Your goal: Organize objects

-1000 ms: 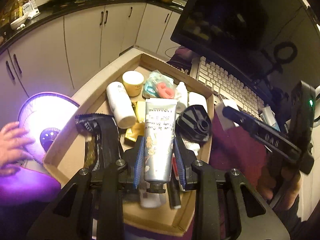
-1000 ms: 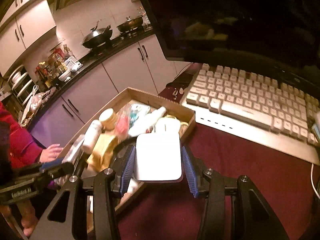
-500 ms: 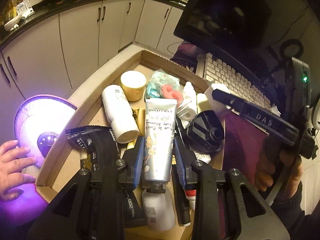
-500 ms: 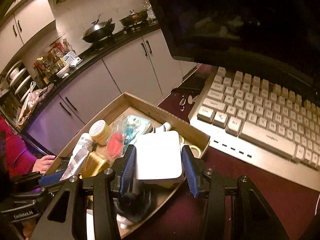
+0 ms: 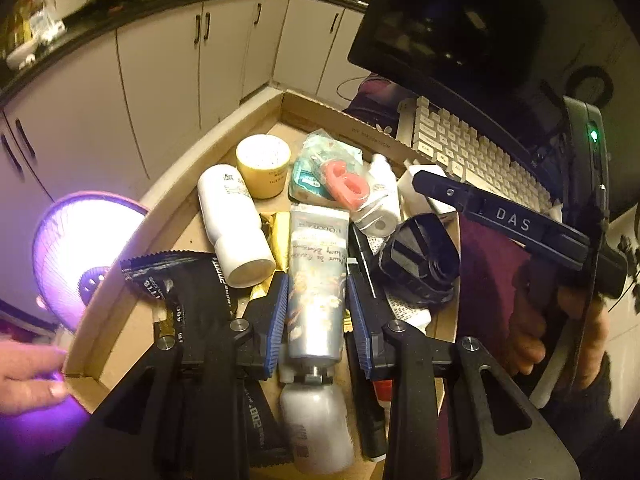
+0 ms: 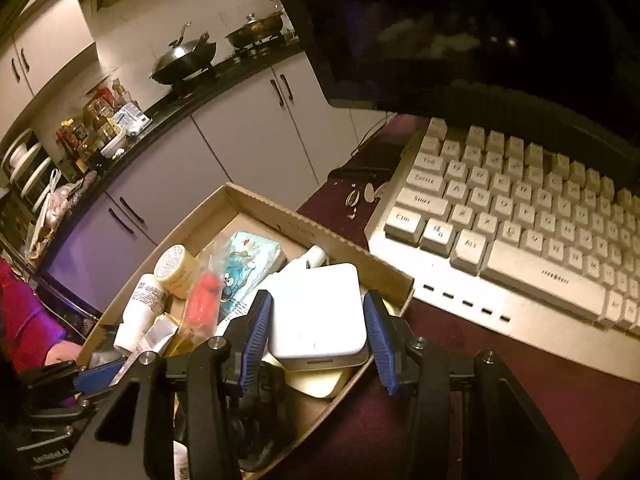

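Observation:
A silver hand-cream tube [image 5: 316,276] lies lengthwise in the cardboard box [image 5: 312,108], on top of other items. My left gripper [image 5: 317,278] straddles it; the jaws are opening and a thin gap shows on each side of the tube. In the right wrist view my right gripper [image 6: 318,294] is shut on a white square block [image 6: 318,312], held over the near right corner of the box [image 6: 352,248]. One black finger [image 5: 460,200] of that gripper reaches in from the right in the left wrist view.
The box also holds a white bottle [image 5: 236,224], a yellow jar [image 5: 262,164], a packet with a red piece [image 5: 332,172], a black round part [image 5: 420,260] and a black sachet [image 5: 188,280]. A keyboard [image 6: 520,216] and monitor [image 6: 480,20] stand right of it. A hand [image 5: 28,376] rests by a purple-lit fan [image 5: 76,248].
The left jaws have parted from the tube, which sank lower into the box. The right gripper carried the white block from beside the box to over its corner.

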`<action>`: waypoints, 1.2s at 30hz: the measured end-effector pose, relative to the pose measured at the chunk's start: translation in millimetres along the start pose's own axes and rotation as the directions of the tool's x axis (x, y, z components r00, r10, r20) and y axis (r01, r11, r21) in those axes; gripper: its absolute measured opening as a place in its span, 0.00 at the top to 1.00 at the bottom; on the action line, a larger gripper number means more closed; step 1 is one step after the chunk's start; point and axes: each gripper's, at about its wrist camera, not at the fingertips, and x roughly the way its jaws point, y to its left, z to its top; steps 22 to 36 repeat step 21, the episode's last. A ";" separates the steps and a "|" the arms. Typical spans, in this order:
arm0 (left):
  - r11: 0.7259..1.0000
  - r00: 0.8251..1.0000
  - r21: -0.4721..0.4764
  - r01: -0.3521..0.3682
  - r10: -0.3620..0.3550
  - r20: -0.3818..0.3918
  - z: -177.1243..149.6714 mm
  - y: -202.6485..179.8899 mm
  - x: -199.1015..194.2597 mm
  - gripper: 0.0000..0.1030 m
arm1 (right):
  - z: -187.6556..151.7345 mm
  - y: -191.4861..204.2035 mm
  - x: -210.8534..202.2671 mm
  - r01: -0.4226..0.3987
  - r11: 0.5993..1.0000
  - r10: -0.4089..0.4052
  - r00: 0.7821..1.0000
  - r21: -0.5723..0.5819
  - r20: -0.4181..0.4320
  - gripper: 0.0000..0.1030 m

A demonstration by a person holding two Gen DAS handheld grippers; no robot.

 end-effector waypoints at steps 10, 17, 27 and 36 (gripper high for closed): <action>0.979 0.980 0.100 -0.177 0.166 0.111 -34.8 -32.0 -51.0 0.31 | -27.4 -0.2 -75.7 -0.059 0.995 0.052 0.994 0.079 0.093 0.33; 0.914 0.929 0.169 -0.369 0.367 0.044 -62.4 -56.3 -54.5 0.22 | -85.7 16.9 -113.6 -0.086 0.995 0.085 0.996 0.046 0.025 0.33; 0.917 0.932 0.165 -0.362 0.354 0.077 -78.7 -67.4 -68.4 0.22 | -106.6 23.7 -132.9 -0.081 0.996 0.080 0.996 0.028 0.029 0.33; 0.917 0.932 0.165 -0.362 0.354 0.077 -78.7 -67.4 -68.4 0.22 | -106.6 23.7 -132.9 -0.081 0.996 0.080 0.996 0.028 0.029 0.33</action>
